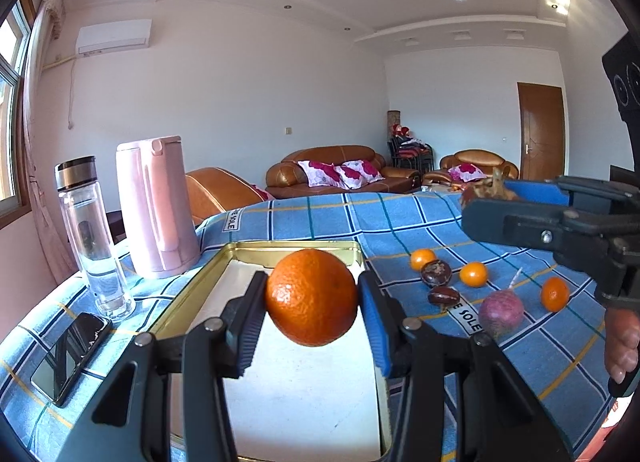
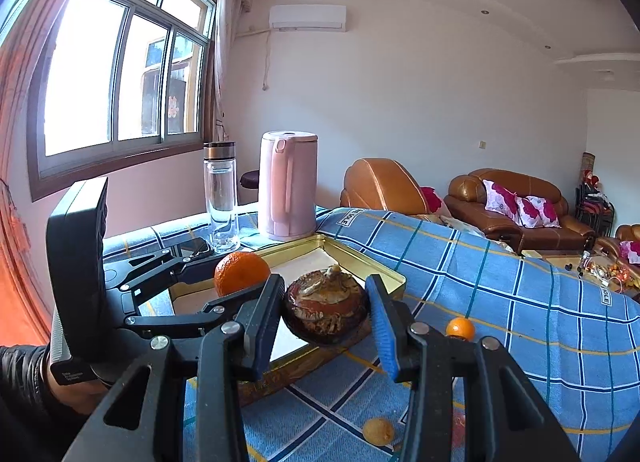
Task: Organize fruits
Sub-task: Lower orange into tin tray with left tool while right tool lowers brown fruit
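Over the gold tray [image 1: 192, 294], near the far left corner of the worktop [image 1: 420, 222], the left gripper [image 1: 312, 322] holds an orange [image 1: 311, 296]. Its jaws are partly closed and press on the orange from both sides. The orange hangs in the air above the white floor of the tray.

The right gripper [image 2: 326, 322] holds a dark, round fruit [image 2: 326, 312] with a dry, crusty top (I cannot tell what kind it is). Its jaws are also partly closed and squeeze the fruit. It hangs just over the near edge of the tray.

The tray looks bare inside, so I think no fruit has been put away yet. These two are the first ones.

A lot is still left on the blue checked cloth to the right of the tray: three little oranges [image 1: 474, 274], two brown nuts [image 1: 436, 273] and a purple fruit [image 1: 501, 312]. One more small yellow fruit [image 2: 378, 431] sits near the front edge.

A pink kettle [image 1: 154, 206], a bottle [image 1: 90, 234] and a phone [image 1: 72, 356] stand along the left edge.
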`<state>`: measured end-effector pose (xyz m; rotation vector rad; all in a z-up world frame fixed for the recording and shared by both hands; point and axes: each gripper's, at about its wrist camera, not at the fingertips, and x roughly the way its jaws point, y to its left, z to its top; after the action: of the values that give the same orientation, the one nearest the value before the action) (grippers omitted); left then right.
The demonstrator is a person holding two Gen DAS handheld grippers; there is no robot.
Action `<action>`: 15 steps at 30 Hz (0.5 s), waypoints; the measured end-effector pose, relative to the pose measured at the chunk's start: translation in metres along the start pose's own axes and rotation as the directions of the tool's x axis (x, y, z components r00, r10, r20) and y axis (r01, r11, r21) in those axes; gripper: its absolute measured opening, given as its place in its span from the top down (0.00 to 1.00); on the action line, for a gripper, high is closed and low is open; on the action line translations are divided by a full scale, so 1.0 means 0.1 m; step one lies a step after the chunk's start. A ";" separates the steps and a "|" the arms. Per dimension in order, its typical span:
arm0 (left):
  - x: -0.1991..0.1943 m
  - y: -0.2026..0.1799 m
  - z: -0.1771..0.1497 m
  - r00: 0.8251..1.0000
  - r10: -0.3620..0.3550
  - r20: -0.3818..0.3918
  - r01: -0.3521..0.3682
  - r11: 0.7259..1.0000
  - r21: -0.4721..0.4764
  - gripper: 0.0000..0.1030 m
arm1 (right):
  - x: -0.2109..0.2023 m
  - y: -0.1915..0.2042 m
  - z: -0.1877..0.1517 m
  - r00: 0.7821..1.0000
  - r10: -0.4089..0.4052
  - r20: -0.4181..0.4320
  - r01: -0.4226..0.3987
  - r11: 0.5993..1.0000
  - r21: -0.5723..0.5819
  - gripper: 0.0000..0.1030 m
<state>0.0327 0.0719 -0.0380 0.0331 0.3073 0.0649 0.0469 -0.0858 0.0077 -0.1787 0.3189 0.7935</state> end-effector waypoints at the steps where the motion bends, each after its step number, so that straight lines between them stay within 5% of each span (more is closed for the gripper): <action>1: 0.01 0.01 0.00 1.000 0.002 -0.004 -0.002 1.000 -0.001 0.54 | 0.02 0.00 0.01 1.000 0.003 -0.003 -0.003 1.000 -0.001 0.57; 15: 0.18 0.25 -0.01 0.998 0.031 -0.060 -0.031 1.000 0.005 0.54 | 0.36 0.11 0.11 0.998 0.036 -0.051 -0.038 0.998 -0.045 0.57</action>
<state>0.0483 0.0977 -0.0431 0.0396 0.3673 0.0961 0.0647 -0.0508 0.0056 -0.2371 0.3524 0.8342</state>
